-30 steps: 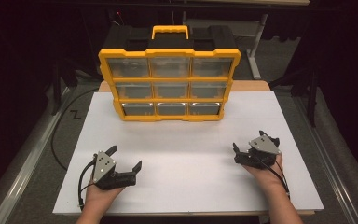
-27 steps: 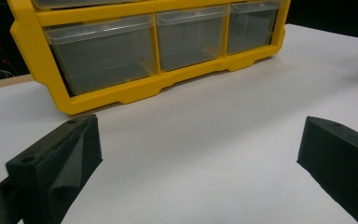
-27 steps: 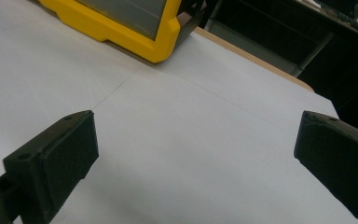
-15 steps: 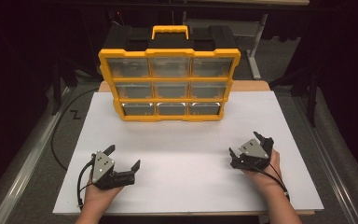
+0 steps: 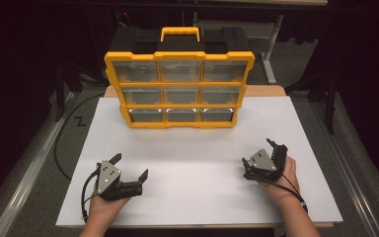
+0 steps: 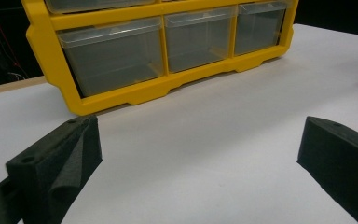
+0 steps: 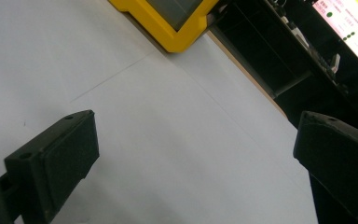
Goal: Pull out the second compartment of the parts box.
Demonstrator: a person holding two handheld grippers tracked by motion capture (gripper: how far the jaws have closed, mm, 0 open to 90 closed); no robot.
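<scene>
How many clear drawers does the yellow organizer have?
9 clear drawers in the yellow organizer: three in the top row, three in the middle row, three in the bottom row. None looks hidden.

It looks like a lab: a white-covered bench among black curtains, a lit screen nearby.

White table sheet brightly lit from above — surroundings near black, gripper views slightly soft.
</scene>
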